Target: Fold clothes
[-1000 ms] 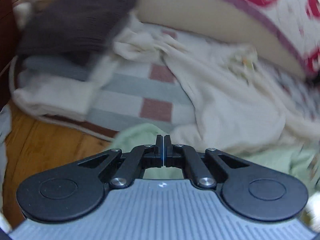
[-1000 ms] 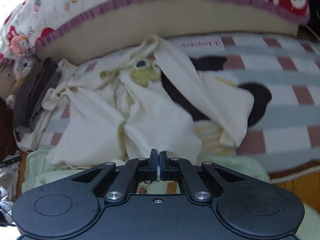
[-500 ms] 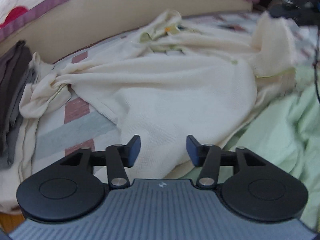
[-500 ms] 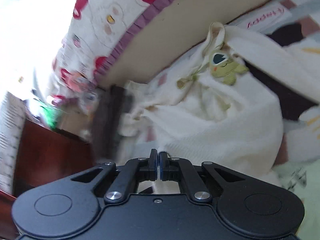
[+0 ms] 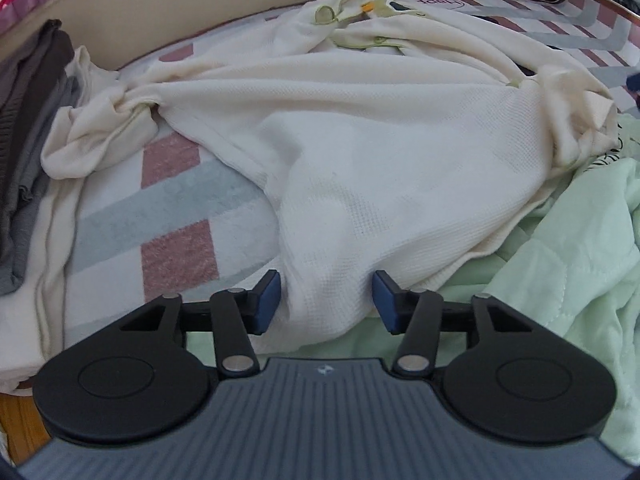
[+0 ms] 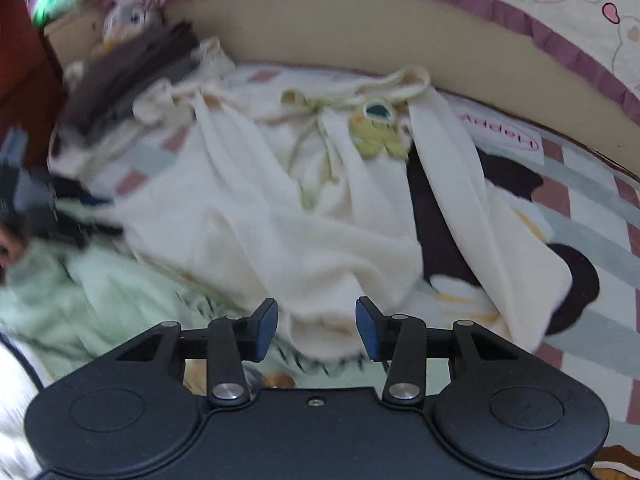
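A cream knit garment [image 5: 360, 140] lies crumpled on the checked blanket [image 5: 120, 220], its sleeve bunched at the left. My left gripper [image 5: 326, 300] stands over the garment's near hem; a fold of cream fabric lies between the blue pads [image 5: 268, 300], which do not press it, and the jaws are closing. In the right wrist view the same garment [image 6: 300, 220] shows a green frog patch [image 6: 376, 136] and drawstrings. My right gripper [image 6: 317, 326] straddles another near fold of it, jaws opening, pads apart from the cloth.
A pale green quilt [image 5: 560, 260] is heaped at the bed's near edge. Dark folded clothes [image 5: 28, 100] are stacked at the left, with a plush toy [image 6: 132, 20] behind them. A purple-trimmed bedcover [image 6: 520, 20] rises at the back. Wooden floor [image 5: 16, 420] shows lower left.
Both grippers went from shut to open, the left first, the right in the last half second. The left view swung from the dark folded pile to the garment's hem and sank closer.
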Available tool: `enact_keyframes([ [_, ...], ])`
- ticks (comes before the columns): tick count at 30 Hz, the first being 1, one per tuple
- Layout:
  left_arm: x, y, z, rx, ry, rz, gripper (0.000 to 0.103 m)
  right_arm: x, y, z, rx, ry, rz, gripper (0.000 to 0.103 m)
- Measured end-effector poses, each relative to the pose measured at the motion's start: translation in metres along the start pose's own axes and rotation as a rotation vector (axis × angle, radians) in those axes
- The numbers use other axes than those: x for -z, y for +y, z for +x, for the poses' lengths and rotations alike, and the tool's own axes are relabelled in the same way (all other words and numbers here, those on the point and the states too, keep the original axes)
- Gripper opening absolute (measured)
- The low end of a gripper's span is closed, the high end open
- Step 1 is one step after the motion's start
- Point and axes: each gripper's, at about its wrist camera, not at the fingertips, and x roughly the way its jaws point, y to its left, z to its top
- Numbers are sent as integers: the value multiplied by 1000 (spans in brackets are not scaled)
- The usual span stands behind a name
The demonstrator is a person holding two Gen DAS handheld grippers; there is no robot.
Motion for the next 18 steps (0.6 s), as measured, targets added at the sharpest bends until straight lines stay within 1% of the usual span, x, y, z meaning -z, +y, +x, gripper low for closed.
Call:
enact_keyframes([
  [2, -1, -3, 3, -1, 10, 7, 48, 5, 1, 10, 28, 24, -31, 48],
  [4, -2, -5, 6, 2, 21, 9, 49, 6, 3, 22, 71, 24, -57, 48],
  [6, -3, -5, 8, 14, 31, -4, 52, 6, -2, 31, 72, 11, -25, 48],
  [8, -5, -4, 11, 27, 42, -25, 52, 4, -9, 40, 53, 6, 26, 48],
  [10, -6, -4, 13, 33, 52, -42, 53, 4, -12, 51, 71, 11, 56, 47],
  [11, -6, -4, 13, 32, 55, -47, 53, 4, -14, 55, 96, 16, 67, 33],
  [12, -7, -4, 13, 30, 57, -47, 53, 3, -15, 55, 90, 14, 92, 11],
  [13, -6, -4, 12, 28, 58, -43, 53, 2, -17, 53, 64, 7, 125, 4],
  [14, -6, -5, 12, 26, 59, -40, 52, 2, -19, 51, 38, 0, 159, 4],
  [16, -5, -7, 10, 19, 60, -23, 46, 1, -16, 38, 3, -53, 172, 4],
  [17, -5, -7, 10, 14, 60, -15, 40, 0, -13, 31, 8, -75, 165, 4],
  [18, -5, -8, 9, 8, 59, -7, 19, -1, -11, 26, 27, -89, 158, 4],
])
